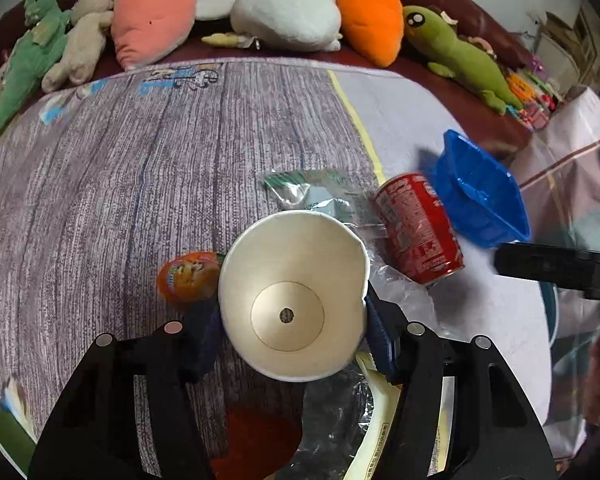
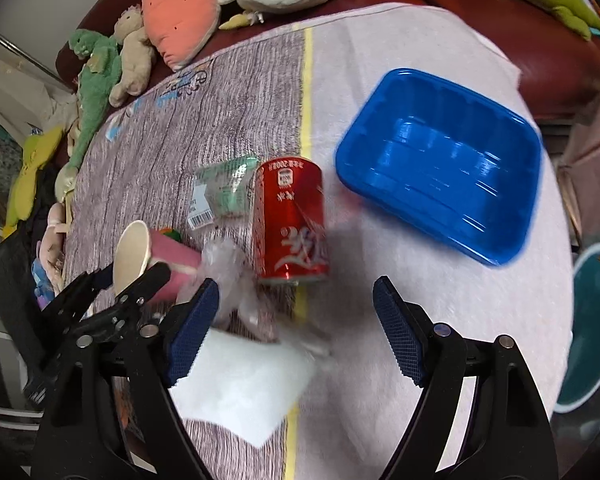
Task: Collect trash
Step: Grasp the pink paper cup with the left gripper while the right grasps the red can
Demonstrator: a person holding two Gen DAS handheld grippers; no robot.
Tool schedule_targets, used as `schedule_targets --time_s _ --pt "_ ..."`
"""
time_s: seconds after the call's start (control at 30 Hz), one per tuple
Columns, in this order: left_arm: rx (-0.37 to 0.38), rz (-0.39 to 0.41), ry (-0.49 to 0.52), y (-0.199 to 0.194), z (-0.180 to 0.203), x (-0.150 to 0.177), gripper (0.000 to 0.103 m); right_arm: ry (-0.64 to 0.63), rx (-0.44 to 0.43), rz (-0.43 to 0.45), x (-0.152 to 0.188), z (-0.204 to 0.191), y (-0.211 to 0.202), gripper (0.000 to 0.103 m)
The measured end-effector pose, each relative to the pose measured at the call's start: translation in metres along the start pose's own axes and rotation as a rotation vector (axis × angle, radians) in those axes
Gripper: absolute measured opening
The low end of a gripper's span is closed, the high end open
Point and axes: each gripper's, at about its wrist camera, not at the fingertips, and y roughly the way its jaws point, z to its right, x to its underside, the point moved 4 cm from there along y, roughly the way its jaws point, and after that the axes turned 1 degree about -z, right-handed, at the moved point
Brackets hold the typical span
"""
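Note:
My left gripper (image 1: 292,332) is shut on a paper cup (image 1: 296,296), its open mouth facing the camera; the cup is pink outside in the right wrist view (image 2: 168,264). A red soda can (image 1: 418,228) lies on its side on the table, also in the right wrist view (image 2: 290,220). A blue plastic tray (image 2: 440,164) lies to the can's right, also in the left wrist view (image 1: 480,192). My right gripper (image 2: 296,316) is open and empty, just in front of the can. A green-and-clear wrapper (image 2: 224,188), crumpled clear plastic (image 2: 232,276) and a white napkin (image 2: 240,388) lie nearby.
A small orange packet (image 1: 188,276) sits left of the cup. Silver foil packaging (image 1: 340,420) lies under the left gripper. Plush toys (image 1: 288,16) line a dark red sofa behind the table. A teal bin rim (image 2: 592,328) is at the right, beside the table.

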Motion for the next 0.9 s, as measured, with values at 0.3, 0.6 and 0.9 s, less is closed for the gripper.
schedule_targets --time_s 0.3,0.6,0.9 --pt "0.021 0.01 -0.01 0.002 -0.005 -0.001 0.067 -0.025 -0.005 -0.037 -0.025 -0.007 0.04 0.06" --pt "0.009 0.017 -0.061 0.005 -0.013 -0.007 0.06 -0.031 -0.02 -0.056 -0.034 -0.004 0.069 0.052" --pt "-0.008 0.099 -0.107 -0.034 -0.016 -0.017 0.058 -0.035 -0.08 0.004 -0.026 -0.011 0.032 0.046"
